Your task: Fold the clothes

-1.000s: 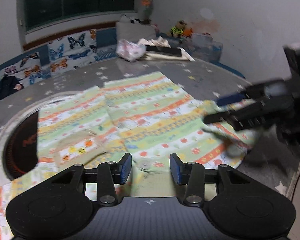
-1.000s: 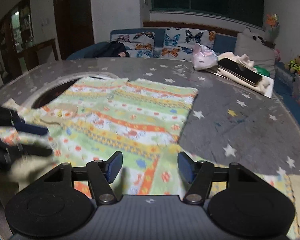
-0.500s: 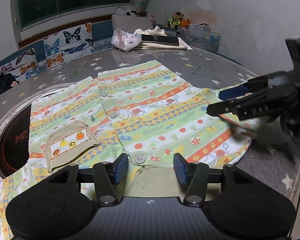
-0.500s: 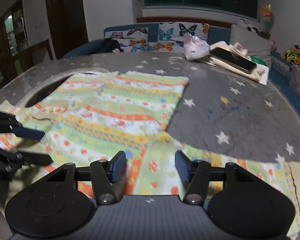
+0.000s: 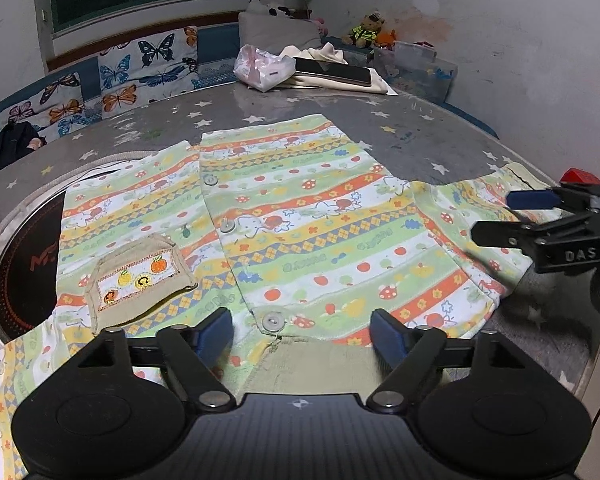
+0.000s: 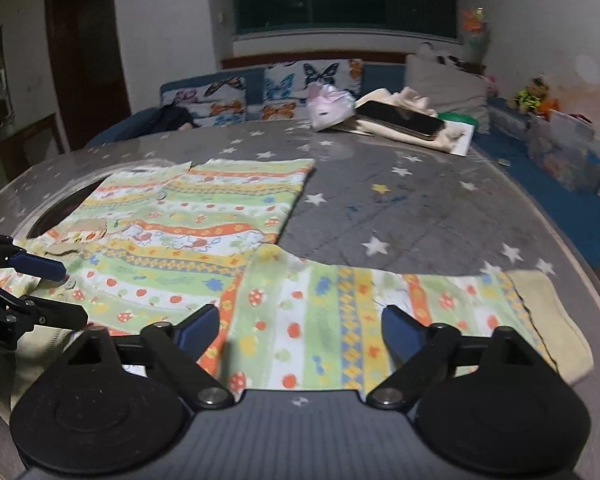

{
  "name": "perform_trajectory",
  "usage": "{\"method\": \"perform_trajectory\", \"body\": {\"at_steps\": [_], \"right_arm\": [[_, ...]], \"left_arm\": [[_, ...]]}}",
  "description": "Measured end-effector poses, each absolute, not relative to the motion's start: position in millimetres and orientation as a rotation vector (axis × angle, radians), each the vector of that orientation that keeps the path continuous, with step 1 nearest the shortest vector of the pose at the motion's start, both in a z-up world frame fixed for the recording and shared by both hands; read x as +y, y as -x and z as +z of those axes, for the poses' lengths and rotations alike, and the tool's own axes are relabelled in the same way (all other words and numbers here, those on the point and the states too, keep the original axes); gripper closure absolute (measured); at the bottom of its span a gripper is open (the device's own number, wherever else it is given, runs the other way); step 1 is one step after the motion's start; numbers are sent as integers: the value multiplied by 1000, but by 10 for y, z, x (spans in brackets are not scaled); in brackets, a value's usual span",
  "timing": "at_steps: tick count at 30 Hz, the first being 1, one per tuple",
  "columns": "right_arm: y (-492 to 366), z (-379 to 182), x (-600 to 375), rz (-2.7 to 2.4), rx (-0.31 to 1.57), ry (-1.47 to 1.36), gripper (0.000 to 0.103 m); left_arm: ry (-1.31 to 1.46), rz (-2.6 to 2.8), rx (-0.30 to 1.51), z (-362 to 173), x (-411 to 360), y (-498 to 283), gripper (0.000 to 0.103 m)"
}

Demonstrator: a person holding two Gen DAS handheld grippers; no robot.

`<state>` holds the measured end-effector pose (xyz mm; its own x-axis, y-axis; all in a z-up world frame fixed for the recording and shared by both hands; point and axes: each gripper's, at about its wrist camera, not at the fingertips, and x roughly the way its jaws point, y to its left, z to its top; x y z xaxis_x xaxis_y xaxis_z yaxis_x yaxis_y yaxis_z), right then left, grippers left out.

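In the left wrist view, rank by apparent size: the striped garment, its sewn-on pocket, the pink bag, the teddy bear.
1. Striped garment
2. Pocket
3. Pink bag
4. Teddy bear
The bag and bear sit farther back, so they look smaller than they are.

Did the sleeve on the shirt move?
Yes. In the right wrist view the sleeve lay bunched near the shirt's body; now it stretches flat toward the star table's right edge.

Black claw [image 5: 302, 330] with 2 blue-padded fingers [image 5: 216, 330], silver pivot screws

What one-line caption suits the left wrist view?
Open left gripper over the collar of a striped child's shirt spread on the star-patterned table.
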<state>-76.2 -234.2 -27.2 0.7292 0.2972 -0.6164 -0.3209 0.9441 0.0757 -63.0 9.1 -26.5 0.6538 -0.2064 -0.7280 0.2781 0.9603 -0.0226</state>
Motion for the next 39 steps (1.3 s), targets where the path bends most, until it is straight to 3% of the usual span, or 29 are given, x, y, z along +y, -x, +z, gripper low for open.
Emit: {"method": "perform_trajectory", "body": {"at_steps": [10,23,34,37,39], "right_arm": [[876,-311,-2612,246,667,-32,7],[799,-347,-3342,-19,656,-55,18],[683,-444,-3581,-91,686,-72,34],[686,-441,-3563,-86,685,-68,41],[687,-435,-3552,-82,683,-74,52]], "left_arm": [[-112,-255,792,-155,11,629,9],[-116,-240,789,-82,-90,581,0],[-130,-237,815,-126,-158,554,0],[-126,-236,819,-127,-158,558,0],[-125,-237,817,-124,-160,565,0]]}}
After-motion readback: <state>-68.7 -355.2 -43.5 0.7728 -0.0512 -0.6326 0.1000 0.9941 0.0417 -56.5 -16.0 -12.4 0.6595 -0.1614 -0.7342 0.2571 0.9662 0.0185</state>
